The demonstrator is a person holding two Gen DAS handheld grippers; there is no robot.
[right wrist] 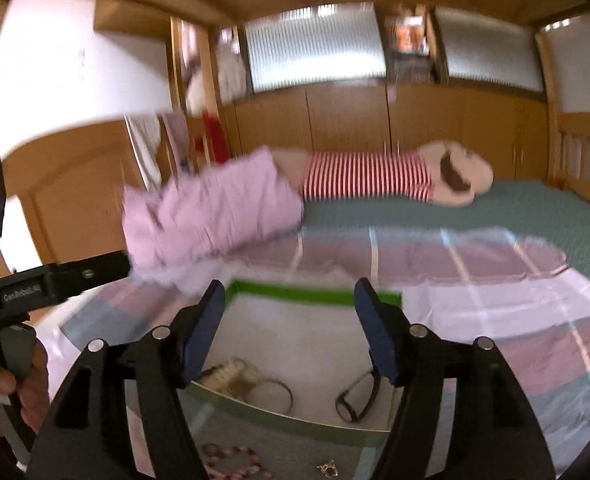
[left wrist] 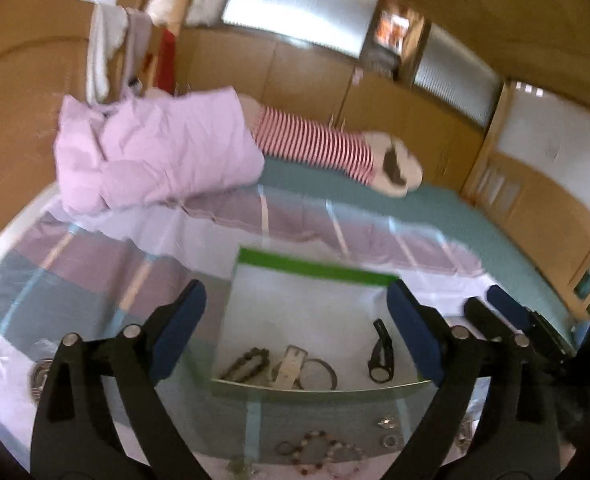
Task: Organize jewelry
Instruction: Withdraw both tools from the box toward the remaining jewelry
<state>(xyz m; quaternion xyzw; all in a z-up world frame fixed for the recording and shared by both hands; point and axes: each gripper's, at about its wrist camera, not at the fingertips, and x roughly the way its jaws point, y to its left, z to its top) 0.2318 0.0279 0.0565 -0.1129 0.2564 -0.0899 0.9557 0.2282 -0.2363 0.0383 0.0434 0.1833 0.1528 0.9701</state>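
A green-edged white box [left wrist: 315, 268] lies on the bed, also in the right wrist view [right wrist: 315, 294]. Inside lie a dark wristband [left wrist: 381, 354], a thin bangle [left wrist: 319, 374], a pale watch [left wrist: 291, 366] and a dark bracelet [left wrist: 247, 364]. In front of the box lie a beaded bracelet [left wrist: 315, 446] and small rings [left wrist: 389, 424]. My left gripper [left wrist: 295, 320] is open and empty above the box. My right gripper [right wrist: 291, 328] is open and empty above the box, and shows in the left view [left wrist: 491, 308]. The wristband [right wrist: 357, 396], bangle [right wrist: 271, 394] and beads [right wrist: 235, 458] show below it.
The bed has a striped pink, grey and white sheet [left wrist: 95, 264] and a teal cover [left wrist: 455, 216]. A pink folded quilt [left wrist: 155, 152] and a striped plush toy [left wrist: 335, 148] lie at the back. Wooden cupboards [right wrist: 347, 120] line the wall. A silver round item [left wrist: 41, 376] lies at left.
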